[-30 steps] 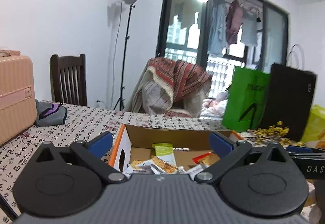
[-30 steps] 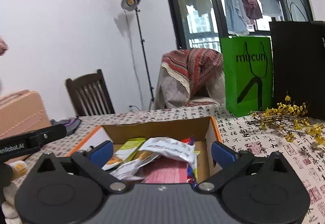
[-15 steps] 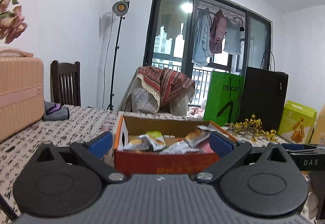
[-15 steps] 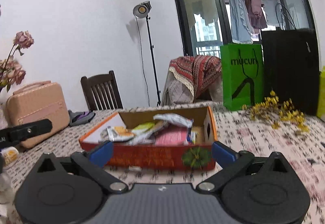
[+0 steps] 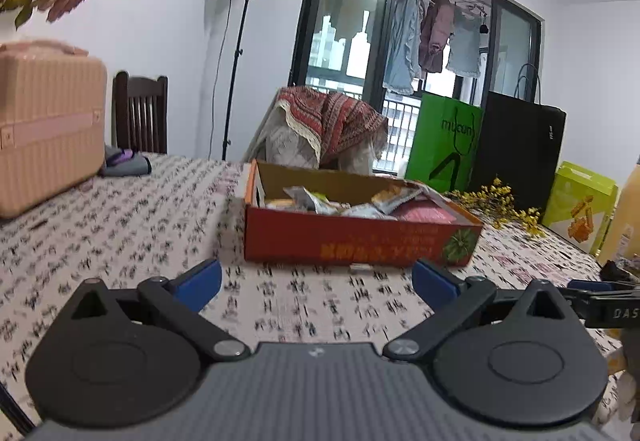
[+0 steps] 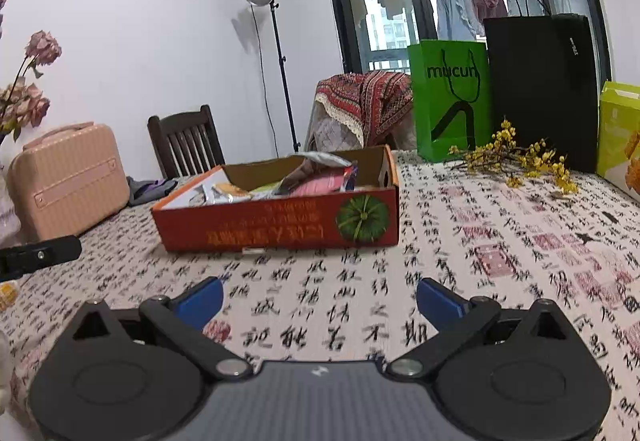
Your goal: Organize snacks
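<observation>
Both the left gripper point(image 5: 316, 277) and right gripper point(image 6: 318, 297) hang spread and empty short of the box point(image 6: 280, 221), so each should approach level and pinch one packet point(image 6: 320, 161) by its edge.

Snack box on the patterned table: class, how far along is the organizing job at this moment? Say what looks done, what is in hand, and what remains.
Done: several snack packets already lie in the box. In hand: nothing; the left hand-held gripper and right hand-held gripper are both open and empty, short of the box. Left: the packets lie in a loose heap, so tidying may remain. No loose packets show on the table.
</observation>
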Action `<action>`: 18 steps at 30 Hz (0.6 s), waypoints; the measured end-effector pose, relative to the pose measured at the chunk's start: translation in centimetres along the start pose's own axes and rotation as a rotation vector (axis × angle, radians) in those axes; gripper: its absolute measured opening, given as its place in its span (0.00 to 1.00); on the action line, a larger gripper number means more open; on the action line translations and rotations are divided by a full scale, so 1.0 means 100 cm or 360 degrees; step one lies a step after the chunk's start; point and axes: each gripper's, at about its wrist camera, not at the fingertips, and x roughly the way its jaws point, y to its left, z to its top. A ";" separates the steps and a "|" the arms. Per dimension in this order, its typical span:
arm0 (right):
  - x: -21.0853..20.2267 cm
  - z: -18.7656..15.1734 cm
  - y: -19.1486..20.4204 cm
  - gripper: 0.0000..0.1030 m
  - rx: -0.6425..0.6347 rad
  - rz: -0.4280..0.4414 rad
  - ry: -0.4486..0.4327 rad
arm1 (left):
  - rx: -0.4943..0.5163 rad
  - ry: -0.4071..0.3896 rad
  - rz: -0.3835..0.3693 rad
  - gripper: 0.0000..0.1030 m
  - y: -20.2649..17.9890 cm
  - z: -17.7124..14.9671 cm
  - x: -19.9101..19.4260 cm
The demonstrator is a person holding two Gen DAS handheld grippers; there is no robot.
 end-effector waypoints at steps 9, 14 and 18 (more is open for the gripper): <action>0.002 -0.010 0.007 1.00 -0.0019 0.0017 0.0059 | -0.0001 0.0093 -0.0006 1.00 -0.002 -0.016 0.001; 0.003 -0.012 0.008 1.00 -0.0025 0.0020 0.0068 | -0.0004 0.0102 -0.0015 1.00 -0.001 -0.019 0.002; 0.003 -0.012 0.008 1.00 -0.0027 0.0020 0.0070 | -0.0005 0.0106 -0.0014 1.00 -0.001 -0.020 0.002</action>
